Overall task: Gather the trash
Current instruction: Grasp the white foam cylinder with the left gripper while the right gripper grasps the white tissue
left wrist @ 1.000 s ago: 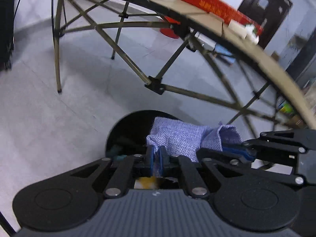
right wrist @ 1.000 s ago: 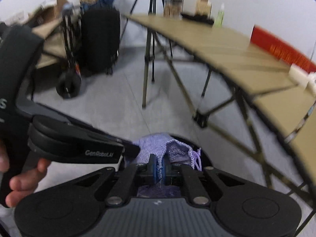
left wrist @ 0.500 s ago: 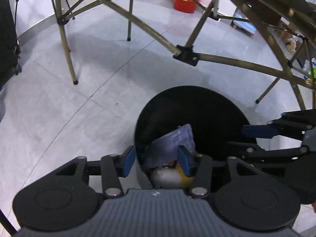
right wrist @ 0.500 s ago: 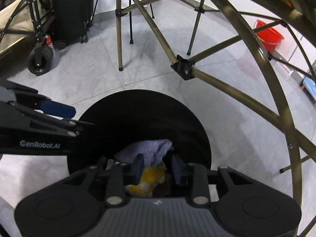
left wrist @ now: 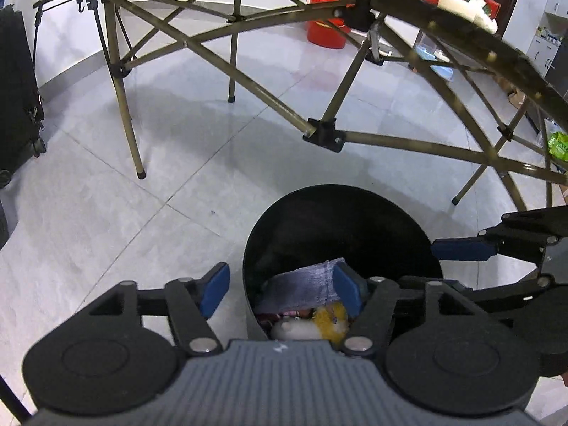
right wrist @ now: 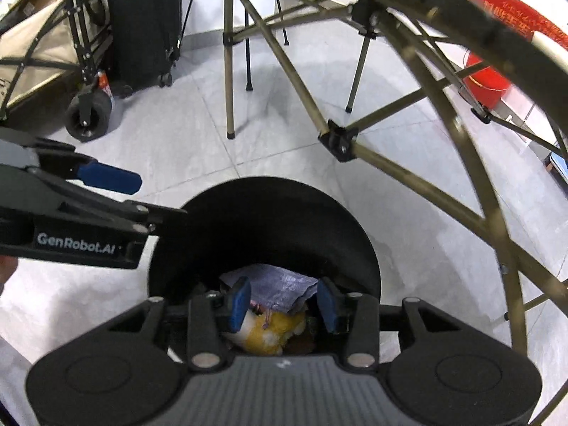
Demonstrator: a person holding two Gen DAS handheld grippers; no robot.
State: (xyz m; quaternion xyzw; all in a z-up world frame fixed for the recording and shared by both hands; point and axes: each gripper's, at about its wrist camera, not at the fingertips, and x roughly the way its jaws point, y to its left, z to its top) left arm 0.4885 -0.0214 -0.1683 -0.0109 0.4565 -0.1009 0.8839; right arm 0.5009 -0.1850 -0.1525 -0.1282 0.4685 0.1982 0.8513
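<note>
Cloth released into bin; both claws spread above it.

Nearest, low centre of the left wrist view, the left gripper (left wrist: pixel 282 293) has just been opening: pads wide, one outside the bin (left wrist: pixel 355 206) rim, nothing pinched. In the right wrist view the right gripper (right wrist: pixel 282 301) has also just been opening, pads apart, clear of the cloth. Just beyond both claws, the purple cloth (right wrist: pixel 275 289) lies loose inside the black bin, atop yellow and white trash (right wrist: pixel 269 332), long axis running left–right in the frame. Neither hand is clearly nearer. Farther up: the folding table (left wrist: pixel 319 131) frame, with a red bucket (left wrist: pixel 325 33) in the upper frame.
</note>
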